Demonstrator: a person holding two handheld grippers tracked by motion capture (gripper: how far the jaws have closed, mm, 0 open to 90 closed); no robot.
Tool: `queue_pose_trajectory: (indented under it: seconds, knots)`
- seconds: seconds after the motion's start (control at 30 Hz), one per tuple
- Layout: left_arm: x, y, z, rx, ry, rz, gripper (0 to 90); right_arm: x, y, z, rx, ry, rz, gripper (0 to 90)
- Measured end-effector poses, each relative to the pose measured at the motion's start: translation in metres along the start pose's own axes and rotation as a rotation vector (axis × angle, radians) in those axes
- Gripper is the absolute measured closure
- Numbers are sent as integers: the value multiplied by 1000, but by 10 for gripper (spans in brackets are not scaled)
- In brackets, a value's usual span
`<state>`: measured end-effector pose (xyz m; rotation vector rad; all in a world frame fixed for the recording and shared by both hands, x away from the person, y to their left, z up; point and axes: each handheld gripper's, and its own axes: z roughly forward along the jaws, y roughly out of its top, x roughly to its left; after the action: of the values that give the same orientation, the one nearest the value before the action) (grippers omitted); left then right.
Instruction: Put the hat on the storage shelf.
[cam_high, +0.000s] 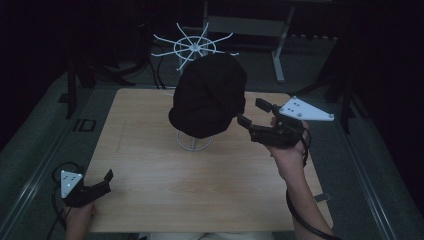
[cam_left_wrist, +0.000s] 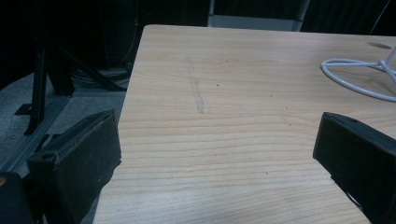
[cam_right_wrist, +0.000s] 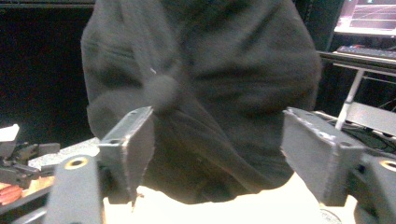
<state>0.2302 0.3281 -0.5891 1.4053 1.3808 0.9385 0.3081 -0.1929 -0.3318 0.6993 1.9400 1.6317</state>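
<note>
A black cap (cam_high: 209, 95) hangs over a white wire stand (cam_high: 194, 142) at the middle of the wooden table (cam_high: 150, 165). My right gripper (cam_high: 251, 112) is just to the right of the cap, open, jaws pointing at its side. In the right gripper view the cap (cam_right_wrist: 210, 70) is close in front of the spread jaws (cam_right_wrist: 217, 140), and nothing is pinched between them. My left gripper (cam_high: 107, 183) rests at the table's front left edge, open and empty. In the left gripper view its jaws (cam_left_wrist: 217, 149) frame bare wood, and the stand's ring base (cam_left_wrist: 355, 81) is at the far right.
A white spoked wire rack (cam_high: 192, 47) stands behind the table's far edge. Dark metal frames and cables surround the table on the floor. A lit monitor (cam_right_wrist: 369, 16) sits at the upper right of the right gripper view. Bare wood lies between the two grippers.
</note>
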Motion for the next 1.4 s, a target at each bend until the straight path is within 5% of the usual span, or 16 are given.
queue_pose_trajectory:
  seconds: [0.23, 0.77, 0.93, 1.4]
  knots:
    - [0, 0, 0, 1, 0, 1, 14, -14, -23, -9, 19, -17, 18, 138]
    - [0, 0, 0, 1, 1, 1, 14, -42, -108, -7, 168, -81, 12, 139]
    - [0, 0, 0, 2, 2, 1, 15, -56, -136, -11, 201, -104, 43, 141]
    - [0, 0, 0, 4, 5, 0, 15, -90, -204, -42, 314, -253, 120, 146]
